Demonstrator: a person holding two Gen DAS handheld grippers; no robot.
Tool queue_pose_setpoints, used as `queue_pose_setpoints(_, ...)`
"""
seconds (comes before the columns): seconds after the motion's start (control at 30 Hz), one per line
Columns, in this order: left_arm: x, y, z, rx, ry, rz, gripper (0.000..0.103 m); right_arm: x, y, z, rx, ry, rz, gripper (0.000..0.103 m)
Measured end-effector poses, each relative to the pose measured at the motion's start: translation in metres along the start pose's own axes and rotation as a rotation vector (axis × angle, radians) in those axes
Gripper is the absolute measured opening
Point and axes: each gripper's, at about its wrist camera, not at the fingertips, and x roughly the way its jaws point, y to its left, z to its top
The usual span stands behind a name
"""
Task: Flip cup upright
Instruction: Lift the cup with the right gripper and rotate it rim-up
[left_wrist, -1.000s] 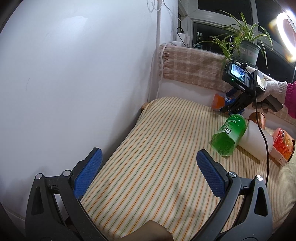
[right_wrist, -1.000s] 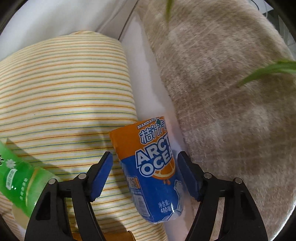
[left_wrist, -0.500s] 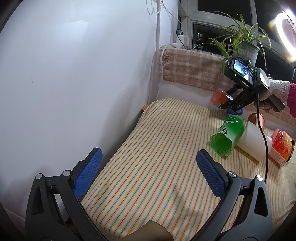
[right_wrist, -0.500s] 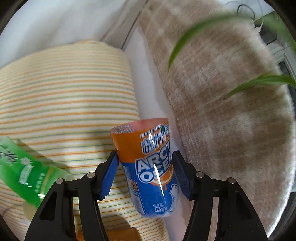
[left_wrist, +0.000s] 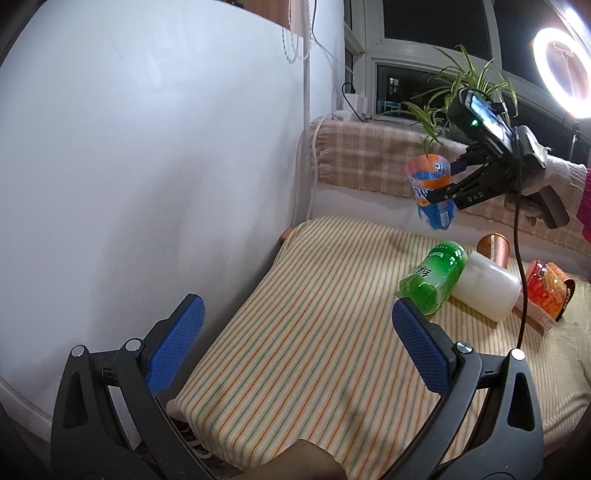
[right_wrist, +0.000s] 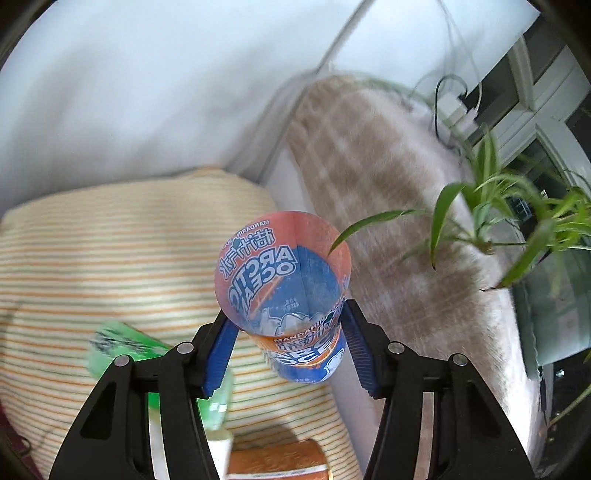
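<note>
The orange-and-blue Arctic Ocean cup (right_wrist: 284, 280) is clamped in my right gripper (right_wrist: 286, 349), its open mouth turned toward the camera. In the left wrist view the same cup (left_wrist: 430, 192) hangs in the air above the far end of the striped table, mouth up and tilted, held by the right gripper (left_wrist: 448, 184). My left gripper (left_wrist: 295, 350) is open and empty, low over the near part of the striped cloth (left_wrist: 314, 332).
A green cup (left_wrist: 432, 282), a white cup (left_wrist: 485, 290), a copper cup (left_wrist: 493, 249) and an orange-red cup (left_wrist: 546, 291) lie on their sides at the right. A white wall is at the left. A checked cloth ledge (left_wrist: 369, 162) and a spider plant (right_wrist: 509, 229) stand behind.
My right gripper closed on the Arctic Ocean cup, lifted it off the cloth and turned it from lying on its side to mouth-up. The left gripper stayed put.
</note>
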Motion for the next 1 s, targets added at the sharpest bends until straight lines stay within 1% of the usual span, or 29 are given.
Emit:
queue_pose_setpoints(0.07, -0.007, 0.000, 0.001, 0.003, -0.012, 0.000, 0.103, -0.020, 0.012, -0.006, 0.015, -0.039, 0.003, 0.055)
queue_pose_setpoints(0.1, -0.010, -0.001, 0.002, 0.005, -0.018, 0.000, 0.103, -0.026, 0.013, -0.010, 0.026, -0.058, 0.008, 0.055)
queue_pose_setpoints(0.23, -0.025, -0.004, 0.003, 0.017, -0.047, -0.007, 0.103, -0.077, 0.014, -0.027, 0.098, -0.146, 0.024, 0.055)
queue_pose_setpoints(0.3, -0.030, -0.007, 0.002, 0.024, -0.056, -0.010, 0.103, -0.088, 0.015, -0.028, 0.131, -0.181, 0.048, 0.055)
queue_pose_setpoints(0.37, -0.036, -0.010, 0.000, 0.031, -0.060, -0.016, 0.103, -0.108, 0.022, -0.039, 0.166, -0.220, 0.061, 0.055)
queue_pose_setpoints(0.4, -0.039, -0.011, -0.001, 0.034, -0.062, -0.021, 0.103, -0.108, 0.026, -0.044, 0.179, -0.232, 0.067, 0.055)
queue_pose_setpoints(0.43, -0.042, -0.013, -0.001, 0.038, -0.065, -0.025, 0.103, -0.118, 0.029, -0.050, 0.198, -0.249, 0.077, 0.055)
queue_pose_setpoints(0.47, -0.045, -0.015, -0.001, 0.043, -0.071, -0.029, 0.103, -0.129, 0.032, -0.058, 0.230, -0.269, 0.091, 0.055)
queue_pose_setpoints(0.5, -0.048, -0.017, 0.000, 0.048, -0.076, -0.032, 0.103, -0.128, 0.033, -0.061, 0.251, -0.281, 0.103, 0.055)
queue_pose_setpoints(0.57, -0.054, -0.020, 0.000, 0.057, -0.087, -0.039, 0.103, -0.143, 0.039, -0.077, 0.306, -0.315, 0.147, 0.055)
queue_pose_setpoints(0.7, -0.060, -0.027, -0.001, 0.071, -0.094, -0.062, 0.103, -0.163, 0.052, -0.109, 0.428, -0.350, 0.207, 0.055)
queue_pose_setpoints(0.83, -0.063, -0.038, -0.004, 0.088, -0.087, -0.093, 0.103, -0.173, 0.057, -0.148, 0.601, -0.362, 0.278, 0.055)
queue_pose_setpoints(1.0, -0.060, -0.052, -0.009, 0.104, -0.057, -0.141, 0.103, -0.182, 0.068, -0.195, 0.747, -0.346, 0.307, 0.055)
